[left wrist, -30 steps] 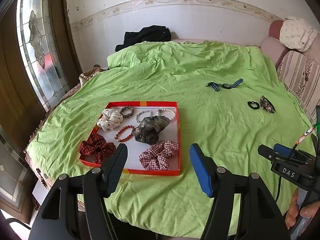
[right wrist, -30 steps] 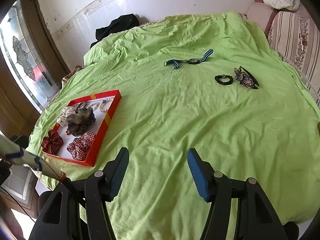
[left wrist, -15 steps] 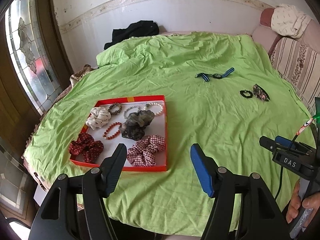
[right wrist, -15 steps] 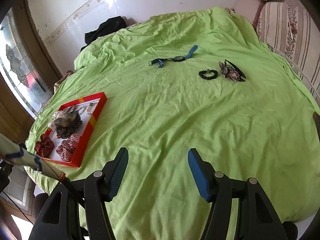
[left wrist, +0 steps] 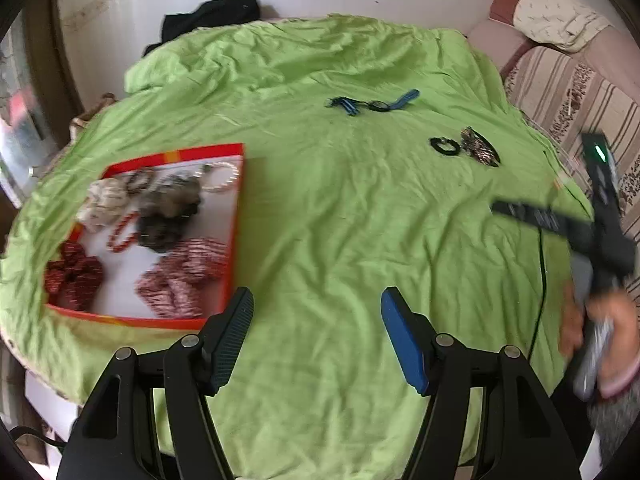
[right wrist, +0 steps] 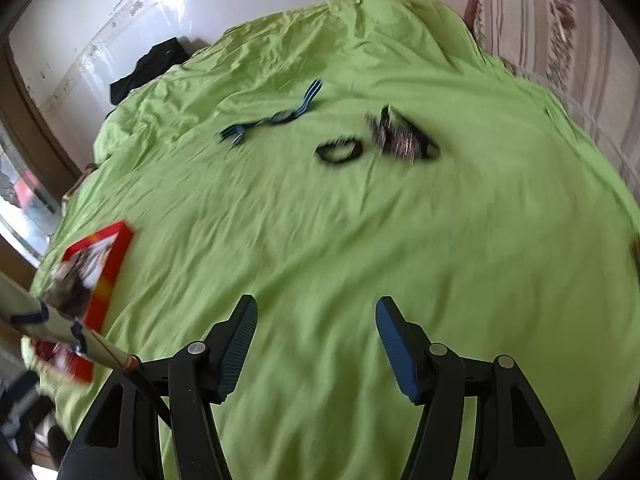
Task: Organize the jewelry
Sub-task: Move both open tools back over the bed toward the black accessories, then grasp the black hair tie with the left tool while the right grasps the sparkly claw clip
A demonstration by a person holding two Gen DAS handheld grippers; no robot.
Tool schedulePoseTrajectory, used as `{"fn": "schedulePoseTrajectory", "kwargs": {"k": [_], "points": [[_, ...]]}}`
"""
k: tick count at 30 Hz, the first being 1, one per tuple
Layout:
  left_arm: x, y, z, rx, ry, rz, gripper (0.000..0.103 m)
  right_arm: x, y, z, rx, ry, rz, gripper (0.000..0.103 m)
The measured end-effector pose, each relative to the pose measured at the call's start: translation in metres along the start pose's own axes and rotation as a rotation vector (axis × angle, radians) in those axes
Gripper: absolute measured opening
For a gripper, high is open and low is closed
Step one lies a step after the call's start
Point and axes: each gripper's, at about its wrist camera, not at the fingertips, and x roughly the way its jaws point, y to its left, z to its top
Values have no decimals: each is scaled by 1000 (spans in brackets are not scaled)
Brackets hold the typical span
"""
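A red-rimmed tray [left wrist: 236,216] on the green bedspread holds several scrunchies and bead bracelets; it shows at the left in the right wrist view [right wrist: 120,252]. Farther out lie a blue striped watch [left wrist: 372,103] [right wrist: 272,120], a black hair tie [left wrist: 445,146] [right wrist: 339,151] and a patterned hair clip [left wrist: 480,151] [right wrist: 402,141]. My left gripper [left wrist: 317,312] is open and empty over the cloth right of the tray. My right gripper [right wrist: 316,318] is open and empty, well short of the hair tie.
Black clothing [left wrist: 208,18] lies at the bed's far edge by the wall. A striped sofa [left wrist: 572,92] stands to the right. A stained-glass window [right wrist: 24,196] is at the left. The right gripper's body and the hand holding it [left wrist: 600,280] show in the left wrist view.
Both grippers have moved forward and to the right over the bed. The tray has slid left in both views; the hair tie and clip look nearer. Both stay open.
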Motion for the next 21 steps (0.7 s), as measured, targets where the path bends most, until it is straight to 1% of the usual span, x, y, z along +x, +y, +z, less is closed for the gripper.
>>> {"fn": "schedulePoseTrajectory", "kwargs": {"k": [1, 3, 5, 9, 11, 13, 15, 16, 17, 18, 19, 21], "points": [[5, -2, 1, 2, 3, -9, 65, 8, 0, 12, -22, -6, -16, 64], [16, -6, 3, 12, 16, -31, 65, 27, 2, 37, -71, -5, -47, 52], [26, -8, 4, 23, 26, -37, 65, 47, 5, 58, -103, 9, -54, 44], [47, -6, 4, 29, 60, -40, 65, 96, 19, 100, -168, 26, -86, 42], [57, -2, 5, 24, 77, -40, 65, 118, 22, 110, -186, 48, -107, 42], [65, 1, 5, 19, 86, -38, 65, 143, 23, 116, -201, 84, -127, 39], [69, 4, 6, 16, 89, -31, 65, 163, 24, 118, -230, 106, -181, 27], [70, 6, 6, 13, 89, -31, 65, 166, 24, 119, -232, 105, -188, 25], [71, 7, 6, 13, 87, -30, 65, 167, 23, 120, -224, 102, -185, 17], [71, 9, 5, 12, 86, -26, 65, 166, 23, 120, -207, 111, -162, 11], [72, 10, 5, 11, 86, -22, 65, 164, 23, 119, -197, 121, -138, 10], [73, 12, 5, 1, 91, -22, 65, 154, 28, 110, -183, 164, -27, 10]]}}
